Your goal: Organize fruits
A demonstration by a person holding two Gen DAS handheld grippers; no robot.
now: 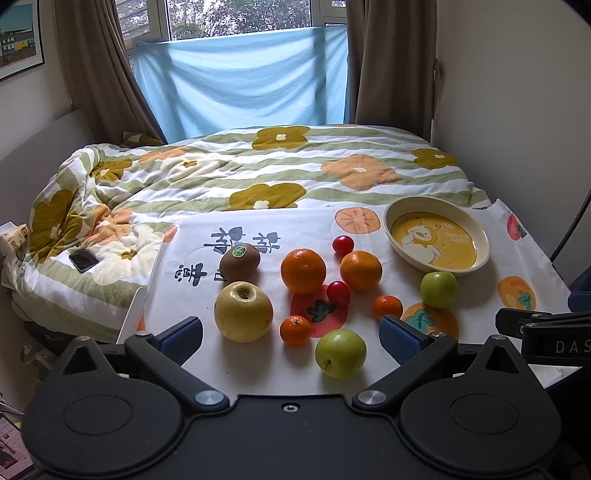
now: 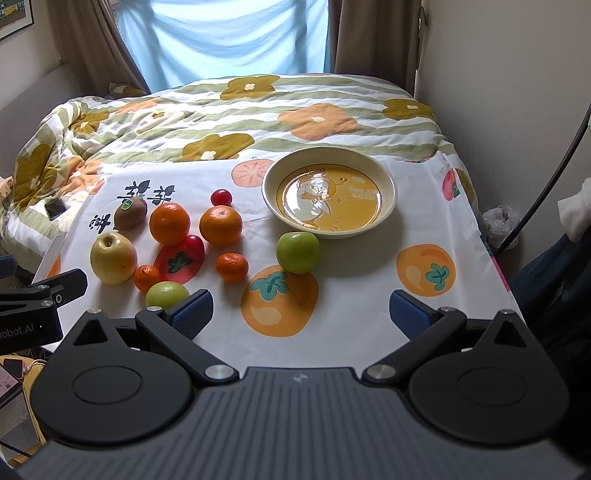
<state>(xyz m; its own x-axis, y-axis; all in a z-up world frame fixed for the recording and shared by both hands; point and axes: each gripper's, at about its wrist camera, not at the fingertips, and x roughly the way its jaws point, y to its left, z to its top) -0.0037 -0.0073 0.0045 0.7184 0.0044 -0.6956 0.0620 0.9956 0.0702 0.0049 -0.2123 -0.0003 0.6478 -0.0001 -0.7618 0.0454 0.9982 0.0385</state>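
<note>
Floral-quilted bed (image 1: 258, 173), curtained window (image 1: 236, 18), daylight

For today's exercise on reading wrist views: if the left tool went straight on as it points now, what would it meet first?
Probably the near green apple, lying low between the open left tool's fingers; the small mandarin sits just beyond. Depth is uncertain.

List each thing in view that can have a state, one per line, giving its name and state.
Left gripper: open, holding nothing.
Right gripper: open, holding nothing.
Round cream bowl with yellow duck picture: upright, empty.
Brown kiwi with green sticker: whole, on the cloth.
Large yellow apple: whole, stem end up.
Dark phone on the quilt: screen dark.
</note>
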